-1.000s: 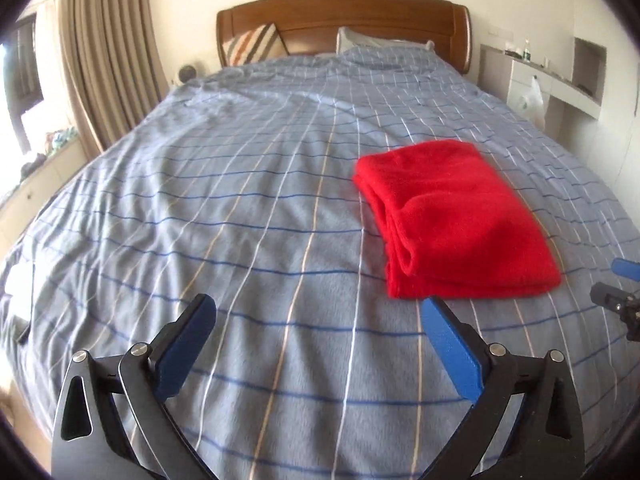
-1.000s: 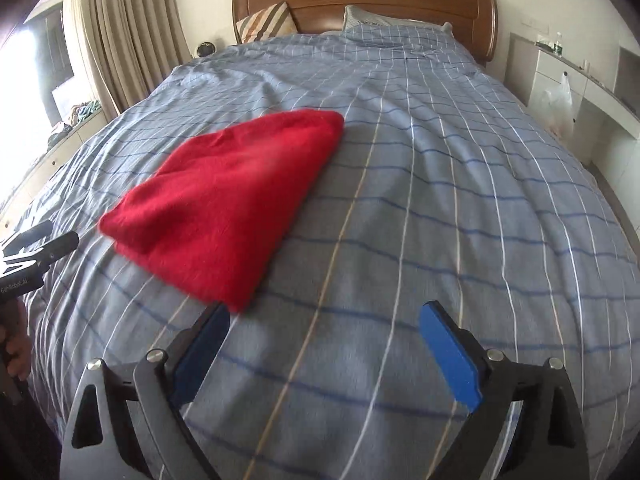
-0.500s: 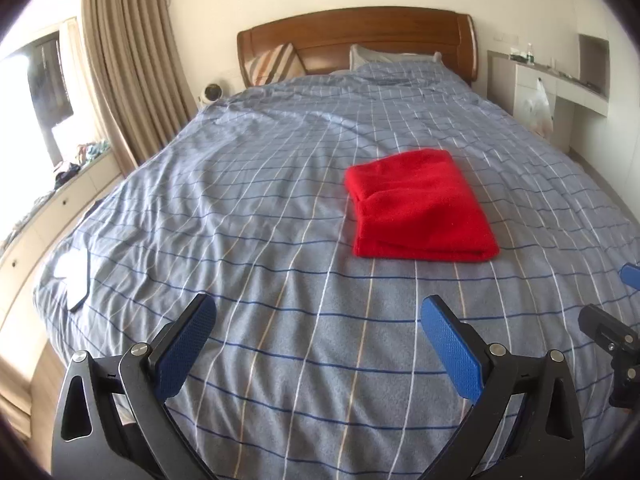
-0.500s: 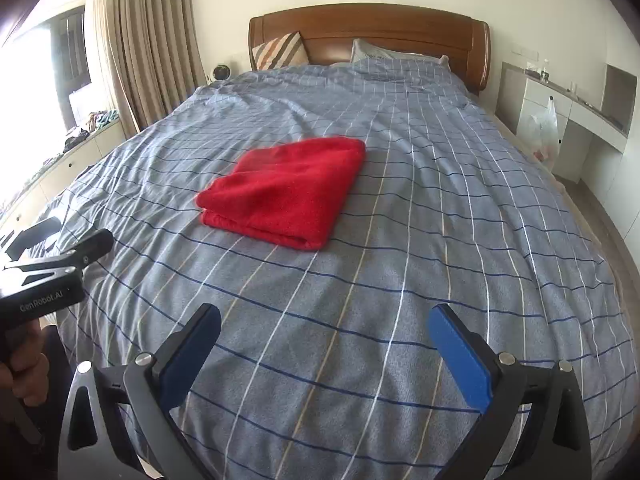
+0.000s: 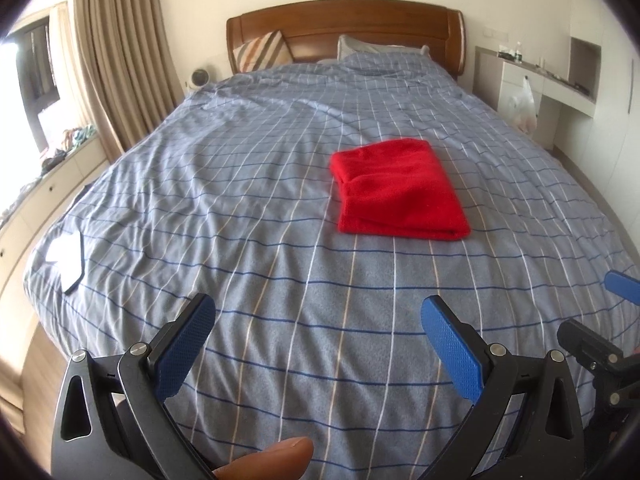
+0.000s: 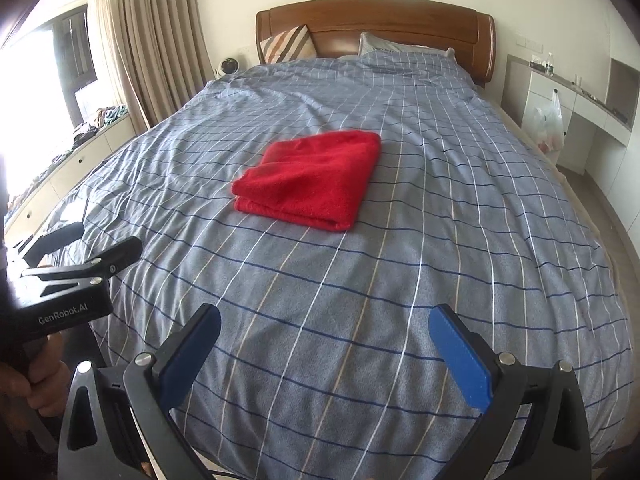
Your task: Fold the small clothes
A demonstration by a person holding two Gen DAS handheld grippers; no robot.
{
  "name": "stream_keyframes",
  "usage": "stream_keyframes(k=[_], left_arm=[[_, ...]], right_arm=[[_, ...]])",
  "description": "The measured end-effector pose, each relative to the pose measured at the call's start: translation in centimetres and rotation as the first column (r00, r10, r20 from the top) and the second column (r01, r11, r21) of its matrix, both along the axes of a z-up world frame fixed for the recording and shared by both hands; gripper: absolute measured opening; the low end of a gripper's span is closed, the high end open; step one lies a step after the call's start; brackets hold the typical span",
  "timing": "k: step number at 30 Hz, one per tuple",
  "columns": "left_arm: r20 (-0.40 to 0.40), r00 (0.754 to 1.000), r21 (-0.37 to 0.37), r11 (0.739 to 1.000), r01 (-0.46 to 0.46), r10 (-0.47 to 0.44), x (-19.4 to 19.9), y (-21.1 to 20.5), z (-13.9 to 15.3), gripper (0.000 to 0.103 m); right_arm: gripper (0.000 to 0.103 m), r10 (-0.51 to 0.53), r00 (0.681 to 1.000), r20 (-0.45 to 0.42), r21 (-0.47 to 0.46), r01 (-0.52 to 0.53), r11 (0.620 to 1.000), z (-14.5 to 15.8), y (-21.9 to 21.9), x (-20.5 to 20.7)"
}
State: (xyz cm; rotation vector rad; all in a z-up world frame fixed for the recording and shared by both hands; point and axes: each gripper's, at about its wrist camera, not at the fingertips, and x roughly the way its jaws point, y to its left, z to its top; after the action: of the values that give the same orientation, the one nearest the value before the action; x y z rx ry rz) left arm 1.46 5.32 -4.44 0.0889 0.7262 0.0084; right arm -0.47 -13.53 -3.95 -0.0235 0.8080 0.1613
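A red cloth (image 5: pixel 398 191) lies folded into a neat rectangle on the blue checked bedspread (image 5: pixel 248 184), right of centre. It also shows in the right wrist view (image 6: pixel 312 179), left of centre. My left gripper (image 5: pixel 318 320) is open and empty, held back near the foot of the bed, well short of the cloth. My right gripper (image 6: pixel 326 332) is open and empty too, also far back from the cloth. Each gripper shows at the edge of the other's view.
A wooden headboard (image 5: pixel 344 28) and pillows stand at the far end. Curtains (image 5: pixel 120 60) and a window ledge run along the left. A white desk with a plastic bag (image 5: pixel 522 106) is on the right. A flat white item (image 5: pixel 68 256) lies at the bed's left edge.
Both grippers have pulled back and up from the folded red cloth toward the foot of the bed. The cloth has stayed in place, folded.
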Motion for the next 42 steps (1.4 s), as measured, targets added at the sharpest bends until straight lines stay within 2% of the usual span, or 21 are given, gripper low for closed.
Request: stream_keyframes(k=[7,11,15,17,19,22,28,31,36,42], left_arm=[[0.009,1.0,0.004,1.0,0.015,-0.015,-1.4,-0.1,1.0,0.103],[0.022,0.999,-0.009,0.999,0.031,-0.031,-1.9,0.0,1.9,0.103],[0.038,0.999,-0.016,0.999,0.031,-0.03,-2.2,0.3,2.2,0.103],[0.044,0.998,-0.005,0.999,0.033,-0.032,-2.2,0.2,1.9,0.103],[0.017,0.999,-0.004,1.0,0.031,-0.031,-2.0,0.0,1.4,0.103],[-0.014,0.999,-0.011,0.999,0.033,-0.033,-1.7,-0.3,1.1,0.103],[-0.025,0.999,0.03,0.999,0.027,-0.026,-1.7,-1.2,1.4,0.103],[-0.04,0.999,0.019,1.0,0.023,-0.023,-1.6,-1.2,1.7,0.103],[-0.044,0.999,-0.021,0.999,0.029,-0.03,-1.7,-1.2,2.5,0.103],[-0.033,0.999,-0.01,0.999,0.036,-0.037,-1.9,-1.6,2.9,0.103]], right_arm=[[0.102,0.026,1.0,0.004,-0.035,-0.026,0.999,1.2,0.8,-1.3],[0.102,0.025,0.999,0.039,-0.065,-0.022,0.998,2.4,1.4,-1.6],[0.102,-0.007,0.999,0.037,-0.097,0.011,0.995,3.2,1.7,-1.4],[0.102,-0.032,0.999,0.018,-0.069,0.033,0.997,3.3,1.3,-1.1],[0.102,-0.042,0.999,0.008,-0.041,0.042,0.998,3.2,1.0,-1.0],[0.102,-0.064,0.998,0.019,-0.082,0.066,0.995,3.0,0.8,-1.1],[0.102,-0.093,0.995,0.026,-0.093,0.095,0.991,3.4,0.2,-1.3],[0.102,-0.104,0.994,0.038,-0.128,0.108,0.986,3.6,0.3,-1.5],[0.102,-0.103,0.993,0.061,-0.135,0.111,0.985,4.2,0.1,-2.0],[0.102,-0.1,0.993,0.068,-0.136,0.108,0.985,5.0,0.1,-2.1]])
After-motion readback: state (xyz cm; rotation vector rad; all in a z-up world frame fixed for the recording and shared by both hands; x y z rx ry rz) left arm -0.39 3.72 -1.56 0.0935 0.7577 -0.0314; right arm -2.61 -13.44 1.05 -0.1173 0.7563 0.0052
